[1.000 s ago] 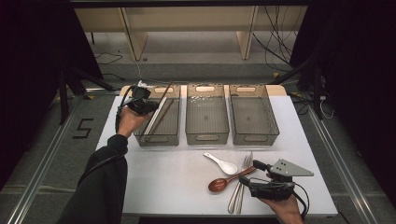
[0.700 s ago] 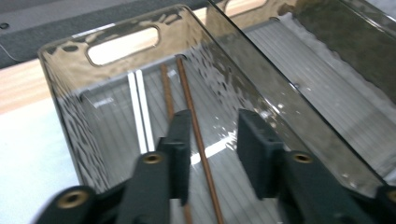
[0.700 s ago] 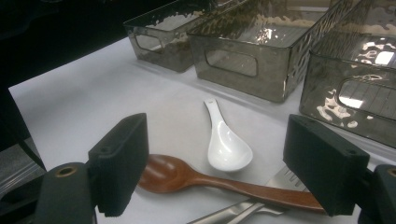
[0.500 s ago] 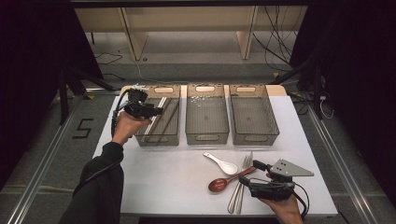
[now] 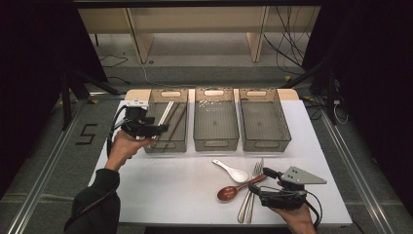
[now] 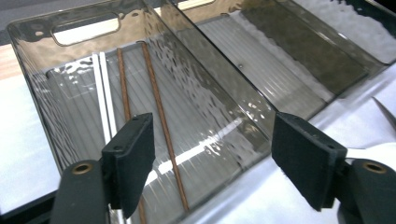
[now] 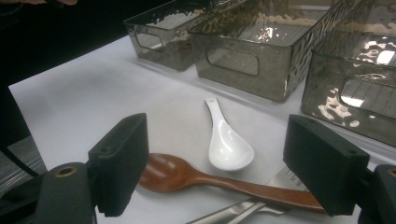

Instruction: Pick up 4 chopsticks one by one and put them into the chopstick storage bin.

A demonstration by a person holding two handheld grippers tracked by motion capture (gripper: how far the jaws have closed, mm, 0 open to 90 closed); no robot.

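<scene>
Nearest, the right tongs [image 7: 224,172] gape empty over the brown wooden spoon [image 7: 219,179] on the white worktop [image 5: 160,180]. Beyond the spoon, the left tongs [image 6: 212,161], jaws just opened and empty, hover above the leftmost clear plastic bin [image 6: 65,116] holding brown chopsticks [image 6: 159,107].

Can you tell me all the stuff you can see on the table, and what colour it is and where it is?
bins: 3, smoky clear plastic, side by side along the table's far half.
chopsticks: 2 pairs, one white and one brown, lying in the left bin.
soup spoon: 1, white, on the table in front of the middle bin.
wooden spoon: 1, reddish brown, just near of the soup spoon, its handle across the forks.
forks: 2, silver, near edge of the table, side by side.
table: 1, white top.
left gripper: 1, black, jaws open with nothing between them, by the left bin's near end.
right gripper: 1, black, jaws open, just above the wooden spoon.
</scene>
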